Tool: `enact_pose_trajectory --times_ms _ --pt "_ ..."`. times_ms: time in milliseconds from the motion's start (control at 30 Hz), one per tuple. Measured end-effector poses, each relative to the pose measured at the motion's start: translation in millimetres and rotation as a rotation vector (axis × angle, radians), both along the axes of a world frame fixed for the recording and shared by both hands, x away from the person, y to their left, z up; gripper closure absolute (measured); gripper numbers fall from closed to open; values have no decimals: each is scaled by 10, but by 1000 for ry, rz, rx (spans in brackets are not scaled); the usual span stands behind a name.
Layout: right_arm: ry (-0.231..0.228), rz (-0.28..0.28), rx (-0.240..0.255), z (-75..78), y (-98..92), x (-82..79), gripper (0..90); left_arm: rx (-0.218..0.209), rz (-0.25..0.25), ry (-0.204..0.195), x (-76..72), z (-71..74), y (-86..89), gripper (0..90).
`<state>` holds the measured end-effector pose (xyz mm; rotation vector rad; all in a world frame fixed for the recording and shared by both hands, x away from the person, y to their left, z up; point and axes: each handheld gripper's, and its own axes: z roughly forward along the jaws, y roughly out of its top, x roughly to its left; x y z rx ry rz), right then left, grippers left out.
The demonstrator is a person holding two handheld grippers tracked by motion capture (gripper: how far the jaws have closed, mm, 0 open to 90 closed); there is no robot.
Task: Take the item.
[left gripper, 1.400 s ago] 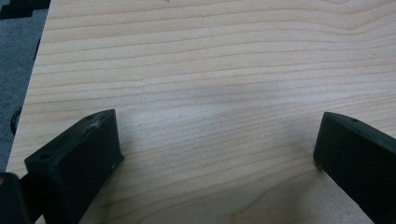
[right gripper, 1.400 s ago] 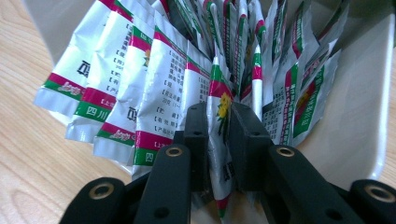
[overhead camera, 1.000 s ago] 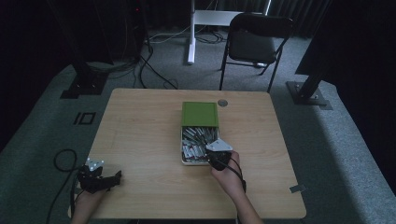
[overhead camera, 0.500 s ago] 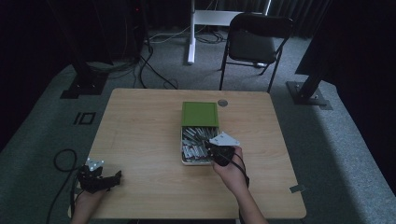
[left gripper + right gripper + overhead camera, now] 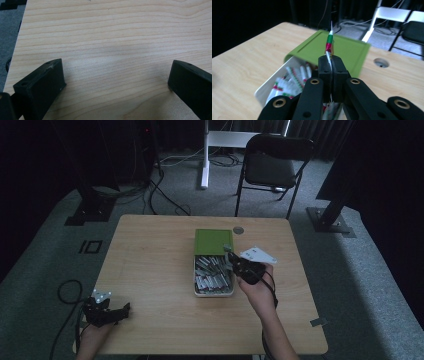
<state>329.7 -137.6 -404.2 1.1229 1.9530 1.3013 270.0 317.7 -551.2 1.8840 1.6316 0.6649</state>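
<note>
sachet [image 5: 329, 42] pinched upright in right tool [image 5: 329, 62], above box [image 5: 265, 90]

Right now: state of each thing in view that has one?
box: open, nearly full of packets
green lid: slid back, covers the far end
packet: lifted, pinched on edge, above box
right gripper: shut on packet
left gripper: open, nothing between the jaws
folding chair: unfolded, nobody seated

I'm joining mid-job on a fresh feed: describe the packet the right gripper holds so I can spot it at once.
Start at the white box with the green lid at mid-table. Just right of it is the right gripper, shut on one thin sachet. Unlike those lying in the box, it stands upright between the jaws, its red-and-green end on top.
</note>
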Motion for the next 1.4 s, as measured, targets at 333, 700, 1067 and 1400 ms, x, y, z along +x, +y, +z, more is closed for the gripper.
enact_pose_trajectory --times_ms 333,700,1067,1400 --pt "-4 -88 21 56 -344 121 888 0 0 -2 0 -1 -1 15" --pt "35 -171 19 -227 -636 274 888 -1 1 -1 0 -1 -1 15" --pt "108 -200 19 -623 -744 418 887 1 -1 0 -1 0 0 15" --pt "171 -203 8 -912 -763 517 887 0 0 0 0 0 -1 15"
